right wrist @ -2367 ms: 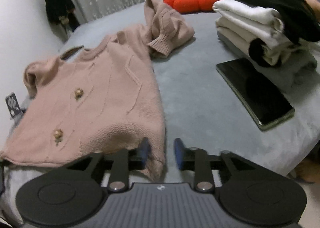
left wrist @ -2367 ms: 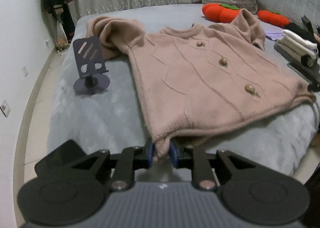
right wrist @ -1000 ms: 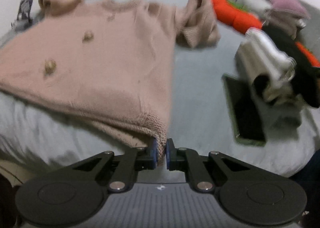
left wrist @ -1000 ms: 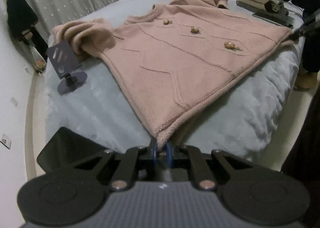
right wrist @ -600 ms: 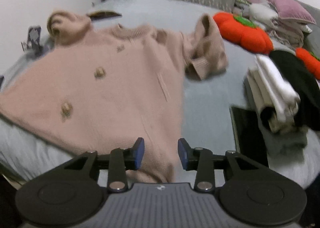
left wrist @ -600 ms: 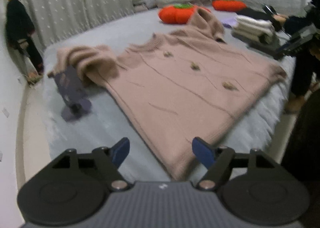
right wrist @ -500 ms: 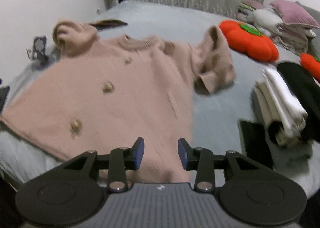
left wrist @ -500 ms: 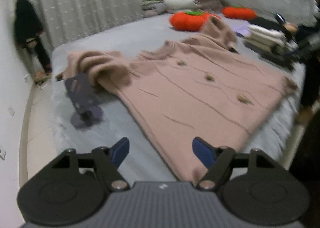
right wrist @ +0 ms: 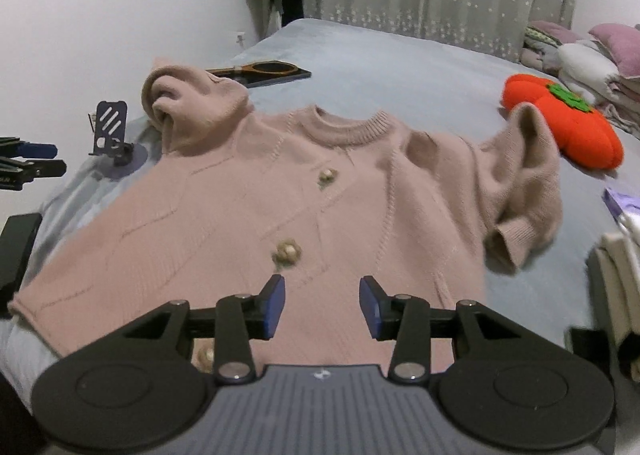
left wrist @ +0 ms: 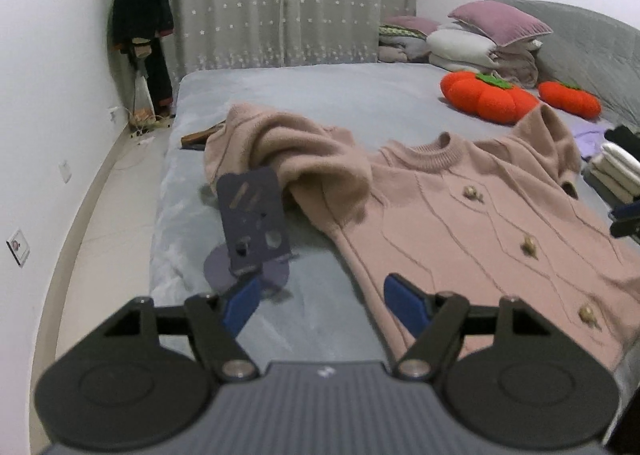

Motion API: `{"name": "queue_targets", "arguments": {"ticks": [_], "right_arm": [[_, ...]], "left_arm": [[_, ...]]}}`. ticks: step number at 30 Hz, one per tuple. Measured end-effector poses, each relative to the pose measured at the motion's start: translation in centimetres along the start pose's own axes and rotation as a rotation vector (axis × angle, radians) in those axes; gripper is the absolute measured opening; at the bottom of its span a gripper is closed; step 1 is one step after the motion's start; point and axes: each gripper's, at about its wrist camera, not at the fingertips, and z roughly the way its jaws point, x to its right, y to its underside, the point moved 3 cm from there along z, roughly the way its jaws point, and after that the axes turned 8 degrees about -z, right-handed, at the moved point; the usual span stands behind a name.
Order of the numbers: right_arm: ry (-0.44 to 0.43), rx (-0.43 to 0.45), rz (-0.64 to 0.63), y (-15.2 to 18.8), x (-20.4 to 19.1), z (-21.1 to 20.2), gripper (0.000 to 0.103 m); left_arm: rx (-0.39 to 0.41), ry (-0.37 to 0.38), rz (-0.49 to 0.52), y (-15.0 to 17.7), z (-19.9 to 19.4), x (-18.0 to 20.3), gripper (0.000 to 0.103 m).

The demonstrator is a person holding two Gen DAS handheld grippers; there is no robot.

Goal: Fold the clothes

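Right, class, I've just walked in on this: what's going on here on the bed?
A person with a gripper in each hand is folding clothes. A pink knitted sweater lies front up on the grey bed, both sleeves bunched near the shoulders and not yet folded. The left gripper is open and empty beside a small phone stand. The right gripper hangs over the sweater, jaws opening, holding nothing.

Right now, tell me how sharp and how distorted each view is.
Left wrist view: mostly sharp, the sweater and phone stand crisp; fisheye bends the wall and floor edge at the left, with dark corners. Right wrist view: softer, motion blur on the sweater's buttons and right edge; the bed curves with the lens. Light is dim and even in both, no glare.
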Motion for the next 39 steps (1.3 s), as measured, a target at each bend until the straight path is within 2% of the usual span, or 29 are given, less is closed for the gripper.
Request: {"name": "queue_targets", "arguments": {"ticks": [6,12,14,17,22,24,26,27,28,31,35,39], "right_arm": [[-0.04,0.032,0.019,-2.7,-0.3,2.8,0.044],[-0.083,0.052,0.057,-4.0,-0.3,5.3,0.047],[-0.092,0.053,0.075,-4.3,-0.2,6.2,0.047],[-0.102,0.054,0.111,-4.4,0.3,7.4,0.048],[-0.126,0.039,0.161,-4.3,1.0,8.9,0.048],[-0.126,0.034,0.163,-4.5,1.0,9.6,0.048],[-0.122,0.033,0.164,-4.9,1.0,10.1,0.048],[-0.121,0.036,0.167,-5.1,1.0,10.3,0.048],[-0.122,0.04,0.172,-5.4,1.0,10.5,0.048],[-0.123,0.062,0.193,-6.5,1.1,10.9,0.048],[-0.134,0.097,0.216,-8.0,0.9,11.5,0.048],[-0.15,0.122,0.247,-9.2,0.6,12.1,0.048]], "left_arm": [[0.064,-0.052,0.019,-4.0,1.6,-0.1,0.071],[0.085,-0.121,-0.056,-8.4,4.7,-3.4,0.071],[0.068,-0.129,-0.131,-9.9,6.4,-5.4,0.071],[0.005,-0.086,-0.28,-11.2,9.6,-8.4,0.069],[-0.117,-0.005,-0.454,-11.0,15.5,-11.3,0.069],[-0.149,0.042,-0.538,-10.6,17.6,-12.3,0.06],[-0.168,0.095,-0.591,-10.3,19.2,-12.9,0.03],[-0.177,0.116,-0.61,-10.1,19.8,-13.1,0.02],[-0.176,0.112,-0.601,-10.3,20.1,-12.9,0.013],[-0.151,0.08,-0.498,-11.7,19.8,-11.8,0.011],[-0.05,0.057,-0.363,-15.0,16.4,-10.1,0.01],[0.076,-0.01,-0.222,-18.7,12.1,-8.2,0.007]]}}
